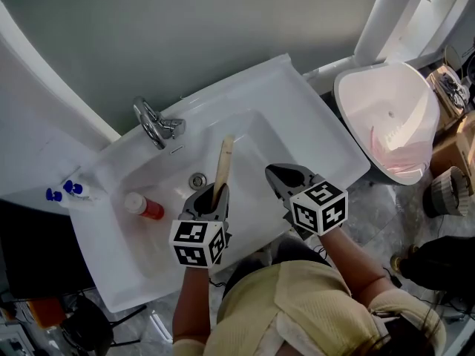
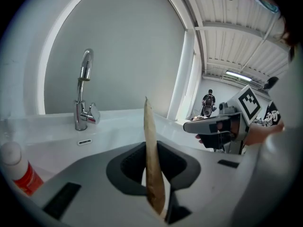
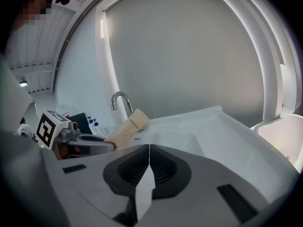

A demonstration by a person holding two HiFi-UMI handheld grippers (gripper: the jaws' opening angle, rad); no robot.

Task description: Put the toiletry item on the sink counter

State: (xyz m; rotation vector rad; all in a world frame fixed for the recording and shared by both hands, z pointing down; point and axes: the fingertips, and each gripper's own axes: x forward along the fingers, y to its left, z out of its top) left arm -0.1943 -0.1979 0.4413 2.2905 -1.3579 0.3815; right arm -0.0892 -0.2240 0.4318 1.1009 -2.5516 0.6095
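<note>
The toiletry item is a flat tan packet [image 1: 223,165]. It stands upright over the white sink's basin, and my left gripper [image 1: 215,195] is shut on its lower end. In the left gripper view the packet [image 2: 152,160] is edge-on, pinched between the jaws. In the right gripper view the packet [image 3: 127,129] shows its printed face, below the tap. My right gripper [image 1: 286,176] hangs over the right part of the basin, shut, with nothing in it [image 3: 148,167]. The sink counter [image 1: 312,117] runs round the basin.
A red bottle with a white cap [image 1: 145,207] lies in the basin's left part, near the drain [image 1: 197,180]. The chrome tap [image 1: 156,123] stands at the back rim. Blue-capped bottles [image 1: 67,191] are on the left ledge. A white bowl [image 1: 390,121] sits to the right of the sink.
</note>
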